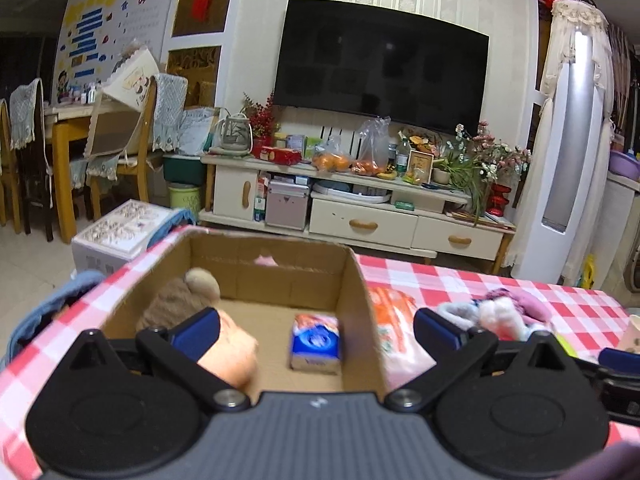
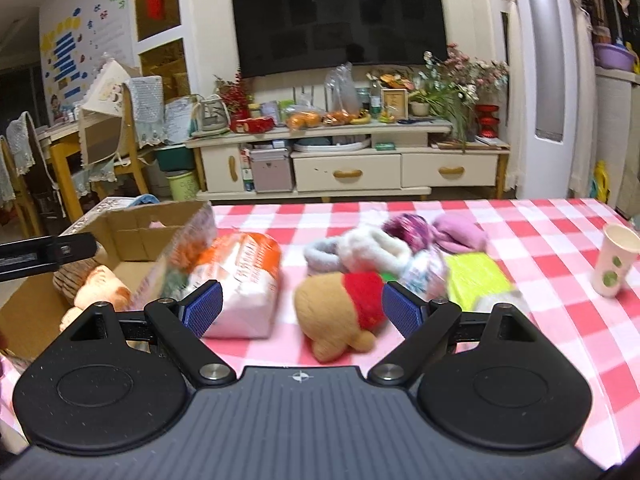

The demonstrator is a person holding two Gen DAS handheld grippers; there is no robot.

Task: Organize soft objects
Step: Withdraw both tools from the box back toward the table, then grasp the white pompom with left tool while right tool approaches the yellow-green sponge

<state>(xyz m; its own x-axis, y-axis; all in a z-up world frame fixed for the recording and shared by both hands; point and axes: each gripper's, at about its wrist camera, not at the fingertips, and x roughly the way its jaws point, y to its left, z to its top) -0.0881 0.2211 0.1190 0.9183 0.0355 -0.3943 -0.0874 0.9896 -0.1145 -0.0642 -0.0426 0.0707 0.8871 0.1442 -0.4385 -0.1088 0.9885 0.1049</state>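
Tongs both spread and empty — left gripper over the box, right gripper before the bear on the tablecloth — a shallow pinch on plush could slip.

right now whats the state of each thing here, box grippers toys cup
cardboard box: open on top, upright
blue tissue pack: lying inside the box
plush doll: inside the box, at its left wall
left gripper: open, nothing between the pads
right gripper: open, empty
bear plush: lying on the tablecloth, outside the box
paper cup: upright on the table
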